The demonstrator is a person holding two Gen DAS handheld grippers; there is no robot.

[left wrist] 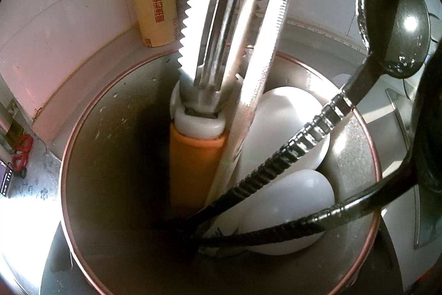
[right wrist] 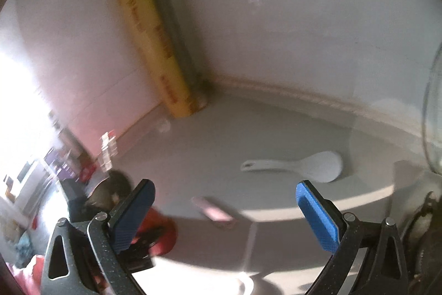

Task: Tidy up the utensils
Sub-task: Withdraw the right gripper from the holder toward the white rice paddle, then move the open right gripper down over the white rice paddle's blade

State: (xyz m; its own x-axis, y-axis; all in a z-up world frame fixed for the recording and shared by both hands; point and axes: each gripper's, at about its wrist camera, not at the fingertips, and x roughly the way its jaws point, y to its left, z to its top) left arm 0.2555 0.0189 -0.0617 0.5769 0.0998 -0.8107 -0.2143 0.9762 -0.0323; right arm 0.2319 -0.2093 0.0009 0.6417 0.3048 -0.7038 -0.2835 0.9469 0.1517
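**Utensils gathered in a holder, one paddle left on the worktop**

A pale worktop [right wrist: 276, 129] is seen in a tiled corner, where a yellow roll of wrap [right wrist: 154, 46] is leaned against the wall beside a grey pipe [right wrist: 168, 26]. On the worktop a white rice paddle [right wrist: 301, 165] is laid flat, with a small pink object [right wrist: 214, 212] nearer the camera and well apart from it.

The right tongs [right wrist: 225, 214] are held wide open above the worktop, nothing being between the blue pads [right wrist: 317, 214]; the paddle lies beyond them.

In the left view a round metal holder [left wrist: 91, 156] with a copper-coloured rim is looked into from above. Stood inside it are an orange-handled peeler [left wrist: 193, 165], a white serrated knife [left wrist: 257, 90], two white spoons [left wrist: 287, 195] and two black ladles [left wrist: 395, 24] with ribbed handles, tilted to the right. The left tongs themselves are not seen in that view; they are taken to be closed, and what they grip, if anything, cannot be told.
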